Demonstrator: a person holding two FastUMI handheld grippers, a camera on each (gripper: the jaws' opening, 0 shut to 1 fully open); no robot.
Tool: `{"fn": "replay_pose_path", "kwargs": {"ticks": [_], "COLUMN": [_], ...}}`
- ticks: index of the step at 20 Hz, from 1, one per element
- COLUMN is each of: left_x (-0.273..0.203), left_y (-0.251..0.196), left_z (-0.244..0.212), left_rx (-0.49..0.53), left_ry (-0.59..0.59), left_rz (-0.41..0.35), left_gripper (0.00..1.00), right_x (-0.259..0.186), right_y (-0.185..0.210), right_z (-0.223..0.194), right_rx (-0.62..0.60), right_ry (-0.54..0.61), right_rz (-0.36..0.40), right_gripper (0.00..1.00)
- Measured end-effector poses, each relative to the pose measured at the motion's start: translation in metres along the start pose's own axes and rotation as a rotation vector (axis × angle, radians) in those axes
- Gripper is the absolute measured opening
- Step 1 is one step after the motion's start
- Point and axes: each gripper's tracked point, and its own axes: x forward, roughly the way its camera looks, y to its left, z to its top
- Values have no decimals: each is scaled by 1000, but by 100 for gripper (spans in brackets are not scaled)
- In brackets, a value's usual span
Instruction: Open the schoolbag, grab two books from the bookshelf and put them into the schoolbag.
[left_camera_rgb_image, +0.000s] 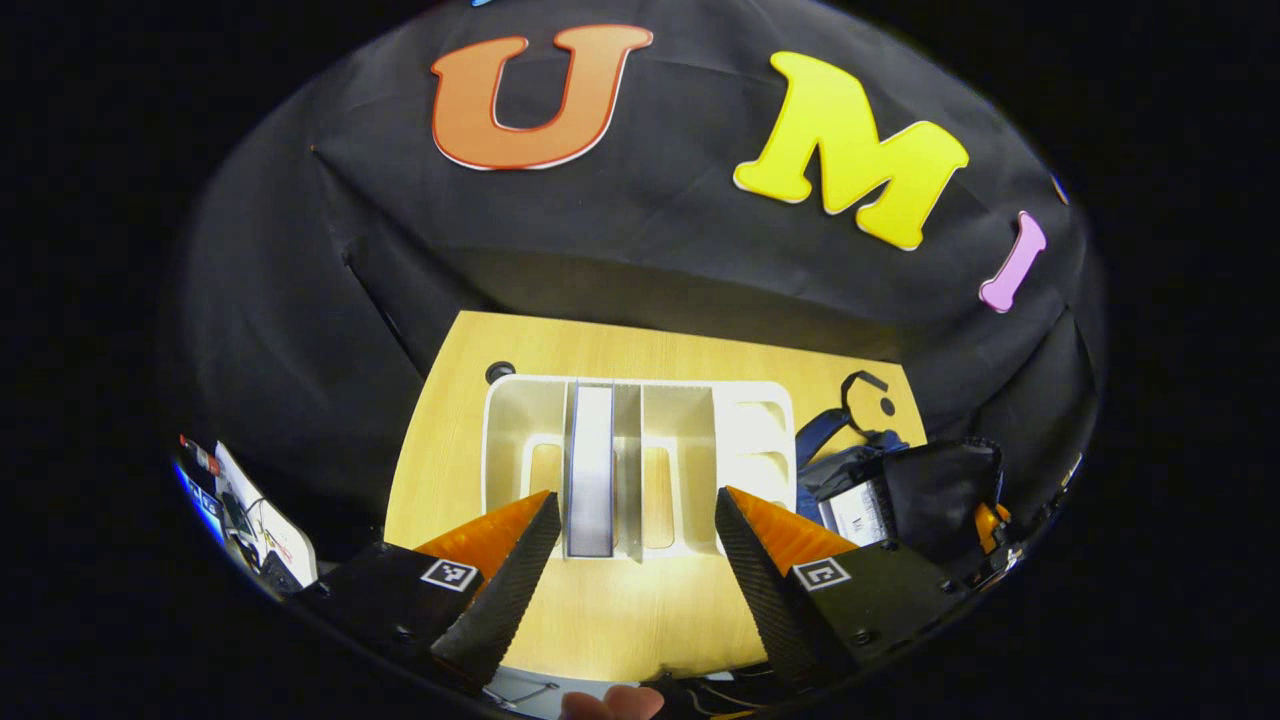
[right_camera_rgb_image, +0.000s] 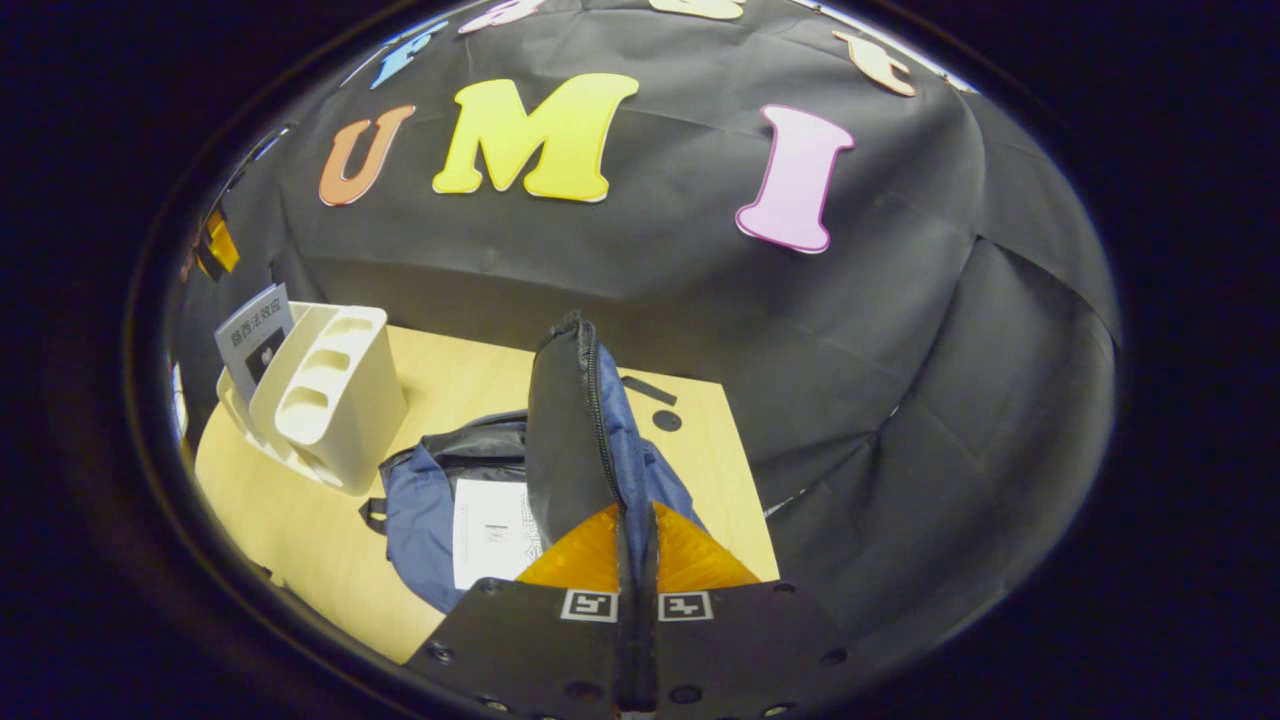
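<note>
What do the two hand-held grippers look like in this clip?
The left hand-held gripper has two wedge-shaped fingers with ridged, textured inner faces, mounted on black blocks that each carry a small square black-and-white marker. The right hand-held gripper has the same build: a black body with screw holes and two square markers side by side. No cables or sleeves are visible.

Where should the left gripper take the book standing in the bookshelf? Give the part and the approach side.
Grip the book by its near upright edge, coming straight in from the shelf's open front. It stands upright in a slot of the bookshelf, narrow edge toward the open left gripper, whose fingers could probably close on its two flat covers.
</note>
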Motion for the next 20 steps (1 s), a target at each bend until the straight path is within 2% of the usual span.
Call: {"fn": "replay_pose_path", "kwargs": {"ticks": [6, 12, 13, 14, 20], "left_x": [50, 86, 91, 94, 108], "left_y": [13, 29, 31, 33, 39], "left_z": [-17, -40, -44, -47, -62], "left_rx": [-24, -2, 9, 19, 21], "left_ry": [239, 414, 436, 452, 506], "left_rz": [-38, 12, 20, 35, 84], "left_gripper": [98, 98, 94, 99, 88], "right_x": [3, 3, 3, 4, 6], "right_y": [-1, 0, 0, -1, -1], "right_z": [-2, -7, -7, -8, -13], "right_rx": [13, 14, 12, 7, 13], "right_ry": [7, 5, 3, 1, 1], "right_rz": [-14, -18, -19, -20, -13], "right_gripper": [0, 0, 0, 0, 0]}}
